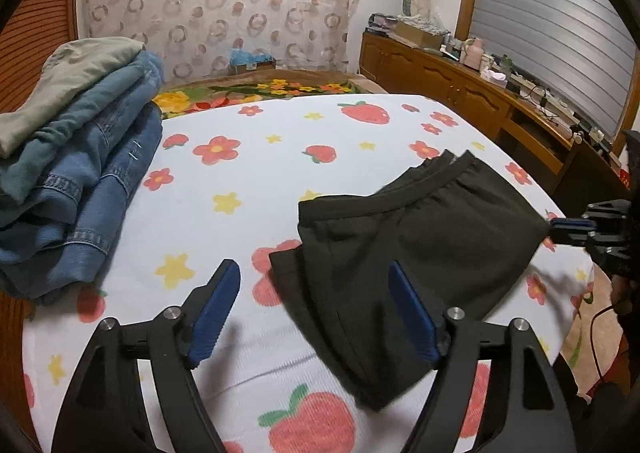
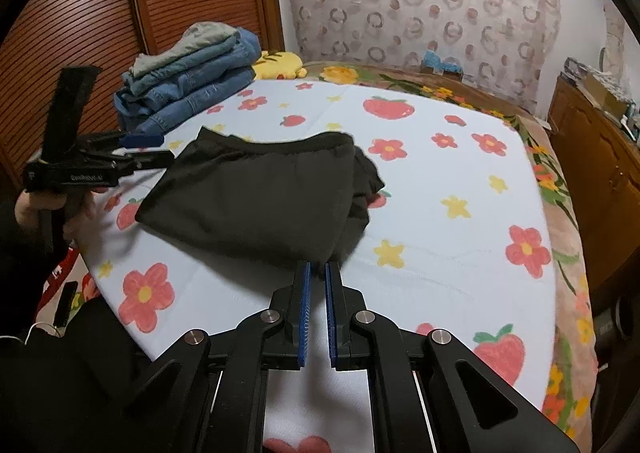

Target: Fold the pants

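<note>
Dark folded pants [image 1: 420, 237] lie on a white sheet with strawberries and flowers [image 1: 248, 173]; they also show in the right wrist view [image 2: 260, 197]. My left gripper [image 1: 316, 281] is open and empty, its right finger hovering over the pants' near-left part; in the right wrist view it [image 2: 160, 151] sits at the pants' left corner. My right gripper [image 2: 317, 267] is shut on the pants' near corner; in the left wrist view it [image 1: 554, 225] pinches the pants' right corner.
A stack of folded jeans with a grey-green garment on top [image 1: 76, 157] sits at the sheet's far left, also in the right wrist view [image 2: 188, 89]. A wooden cabinet with clutter [image 1: 480, 89] runs along the right. A yellow plush [image 2: 280, 65] lies behind the stack.
</note>
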The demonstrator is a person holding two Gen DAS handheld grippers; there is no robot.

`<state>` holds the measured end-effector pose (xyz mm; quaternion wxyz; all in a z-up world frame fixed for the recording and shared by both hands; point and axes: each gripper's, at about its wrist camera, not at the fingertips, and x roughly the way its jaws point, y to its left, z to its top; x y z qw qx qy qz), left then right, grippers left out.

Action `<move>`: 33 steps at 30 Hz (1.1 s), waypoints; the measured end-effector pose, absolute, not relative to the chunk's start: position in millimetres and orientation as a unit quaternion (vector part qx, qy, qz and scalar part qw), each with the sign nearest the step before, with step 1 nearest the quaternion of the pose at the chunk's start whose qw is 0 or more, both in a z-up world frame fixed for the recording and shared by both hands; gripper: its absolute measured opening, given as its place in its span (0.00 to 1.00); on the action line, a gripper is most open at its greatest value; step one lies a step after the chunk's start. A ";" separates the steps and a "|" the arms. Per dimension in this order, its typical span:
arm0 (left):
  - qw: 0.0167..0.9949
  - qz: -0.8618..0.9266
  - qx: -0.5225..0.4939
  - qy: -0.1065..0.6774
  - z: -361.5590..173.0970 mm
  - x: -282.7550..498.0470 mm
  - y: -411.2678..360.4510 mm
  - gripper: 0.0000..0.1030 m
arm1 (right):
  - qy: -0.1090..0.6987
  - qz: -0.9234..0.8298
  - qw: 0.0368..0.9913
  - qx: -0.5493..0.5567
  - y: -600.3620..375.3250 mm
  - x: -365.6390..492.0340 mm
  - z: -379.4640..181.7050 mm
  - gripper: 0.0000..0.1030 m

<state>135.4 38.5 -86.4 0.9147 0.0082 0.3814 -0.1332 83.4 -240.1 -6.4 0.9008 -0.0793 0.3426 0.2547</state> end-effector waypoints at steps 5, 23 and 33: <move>0.912 -0.119 0.005 0.393 -92.3 143.5 38.5 0.76 | 0.325 0.241 0.911 -0.073 -252.3 80.9 2.8 0.17; 0.896 -0.101 0.013 0.431 -114.8 156.2 39.6 0.77 | 0.340 0.215 0.914 -0.051 -220.3 152.5 -6.9 0.42; 0.895 -0.103 0.017 0.434 -114.1 156.2 37.2 0.79 | 0.383 0.221 0.895 -0.051 -212.1 185.8 -24.3 0.55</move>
